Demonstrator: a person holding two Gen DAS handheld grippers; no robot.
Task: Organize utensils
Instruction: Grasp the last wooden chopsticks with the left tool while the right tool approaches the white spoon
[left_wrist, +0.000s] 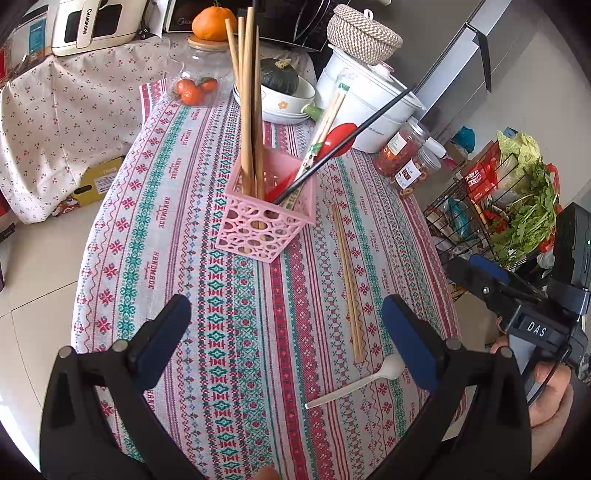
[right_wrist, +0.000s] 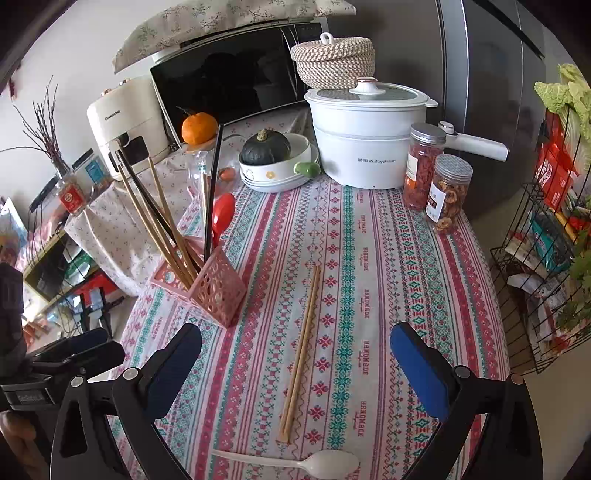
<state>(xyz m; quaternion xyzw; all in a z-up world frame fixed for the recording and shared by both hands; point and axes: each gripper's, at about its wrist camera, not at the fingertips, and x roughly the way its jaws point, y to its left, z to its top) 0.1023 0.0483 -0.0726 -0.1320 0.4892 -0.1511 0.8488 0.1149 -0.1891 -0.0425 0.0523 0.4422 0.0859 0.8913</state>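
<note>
Looking down from the left wrist, the left gripper (left_wrist: 282, 334) hangs over the striped, cross-stitch-patterned tablecloth (left_wrist: 221, 332) with its blue-padded fingers (left_wrist: 408, 347) spread wide and nothing between them. Ahead stands the pink perforated plastic utensil basket (left_wrist: 264, 227), holding several bamboo chopsticks (left_wrist: 247, 92) upright, one black chopstick (left_wrist: 343, 144) leaning right, a red plastic spoon (left_wrist: 338, 142) and a wrapped pair of chopsticks (left_wrist: 325, 125). To the basket's right a loose pair of bamboo chopsticks (left_wrist: 347, 280) lies flat on the cloth, and a white plastic spoon (left_wrist: 360, 380) lies just below their near end. The right gripper (left_wrist: 491, 280), held in a hand (left_wrist: 550, 387), shows at the right edge.

From the right wrist, the right gripper (right_wrist: 295, 363) is also fully open and empty, its fingers (right_wrist: 419, 369) straddling the view of the loose bamboo chopsticks (right_wrist: 301, 354), which lie lengthwise on the cloth (right_wrist: 388, 277). The white spoon (right_wrist: 295, 463) lies crosswise just below them, apart from the fingers. The pink basket (right_wrist: 212, 286) stands to the left with its utensils. Behind are a white electric pot (right_wrist: 365, 144), two clear jars (right_wrist: 436, 177) and a dark green squash (right_wrist: 265, 147) in a bowl.
</note>
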